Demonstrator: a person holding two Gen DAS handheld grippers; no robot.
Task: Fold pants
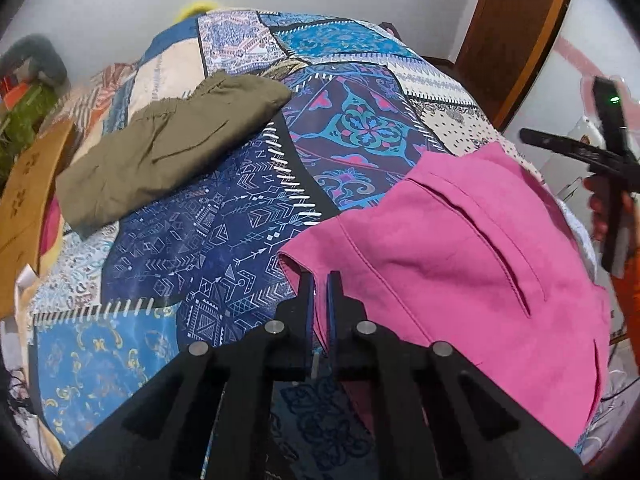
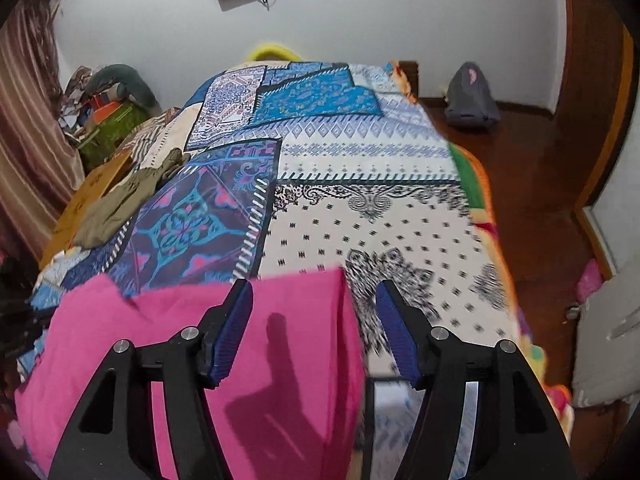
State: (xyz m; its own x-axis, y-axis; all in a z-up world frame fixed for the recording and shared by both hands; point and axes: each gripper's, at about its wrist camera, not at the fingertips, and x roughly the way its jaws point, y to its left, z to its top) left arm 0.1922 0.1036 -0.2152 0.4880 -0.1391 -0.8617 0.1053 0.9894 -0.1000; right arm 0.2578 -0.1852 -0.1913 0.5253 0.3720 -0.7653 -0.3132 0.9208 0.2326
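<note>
Because I need a corner to fold from, my left gripper (image 1: 319, 280) is pinched on the near-left edge of the bright pink cotton pants (image 1: 460, 256) on the patchwork quilted bed (image 1: 224, 216); my right gripper (image 2: 316, 316) hangs spread over their right edge, gripping nothing. Beyond the pants lies an olive folded garment (image 1: 160, 148). Their near end is cut off.

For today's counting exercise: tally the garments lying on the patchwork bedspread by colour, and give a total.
Pink: 1, the pink pants
Olive green: 1, the olive garment
Total: 2 garments on the bedspread
</note>
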